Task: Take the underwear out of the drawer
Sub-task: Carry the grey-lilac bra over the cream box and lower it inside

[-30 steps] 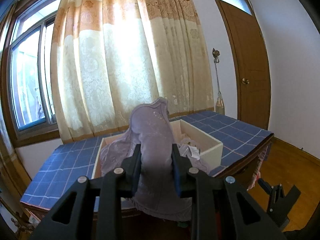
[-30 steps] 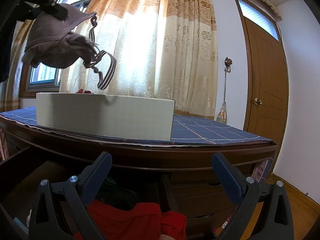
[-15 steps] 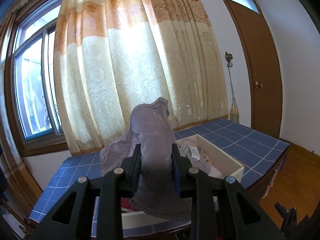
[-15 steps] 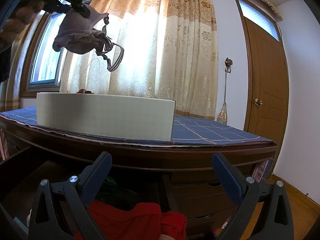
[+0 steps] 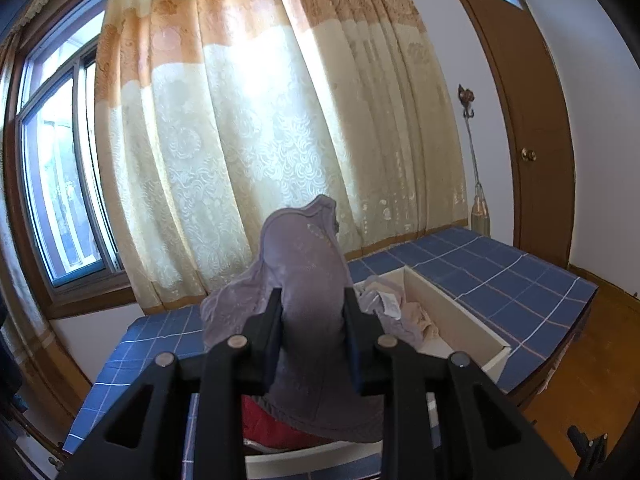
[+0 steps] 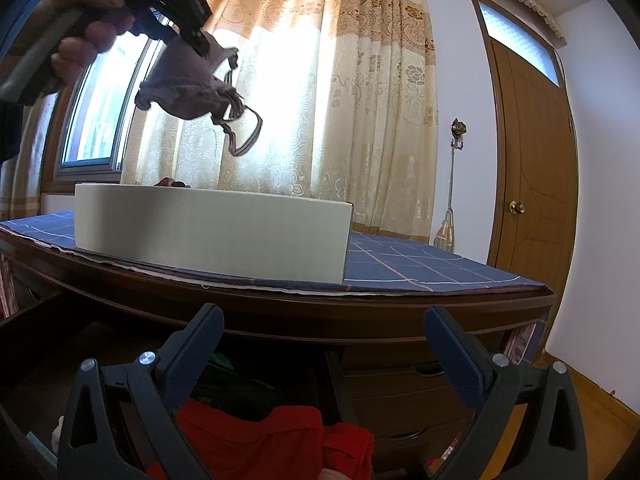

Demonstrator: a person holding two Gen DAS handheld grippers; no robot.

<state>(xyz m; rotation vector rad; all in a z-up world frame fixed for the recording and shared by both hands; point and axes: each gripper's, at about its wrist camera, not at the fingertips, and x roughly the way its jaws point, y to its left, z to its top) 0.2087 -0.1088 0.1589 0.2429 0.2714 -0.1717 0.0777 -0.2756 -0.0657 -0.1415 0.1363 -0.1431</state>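
Note:
My left gripper [image 5: 312, 304] is shut on a mauve bra [image 5: 308, 280], which bunches up between its fingers and hangs over them. In the right wrist view that same bra [image 6: 188, 80] dangles high at the upper left with its strap looped below, a hand [image 6: 76, 44] holding the left gripper [image 6: 200, 44] above the white box [image 6: 208, 232]. My right gripper [image 6: 324, 336] stands open and empty, low in front of the open drawer [image 6: 52, 340], where red cloth [image 6: 280, 436] lies.
The white box [image 5: 452, 312] sits on a blue checked cloth [image 5: 500, 276] over a dark wooden dresser [image 6: 360, 312] and holds pale garments [image 5: 400, 312] and a red one [image 5: 272, 428]. A curtain [image 5: 260, 140], window [image 5: 60, 200] and wooden door [image 5: 536, 140] stand behind. More drawers [image 6: 408, 384] lie at the right.
My left gripper has carried the bra upward and over the white box, toward the curtain. The right gripper has stayed still and open.

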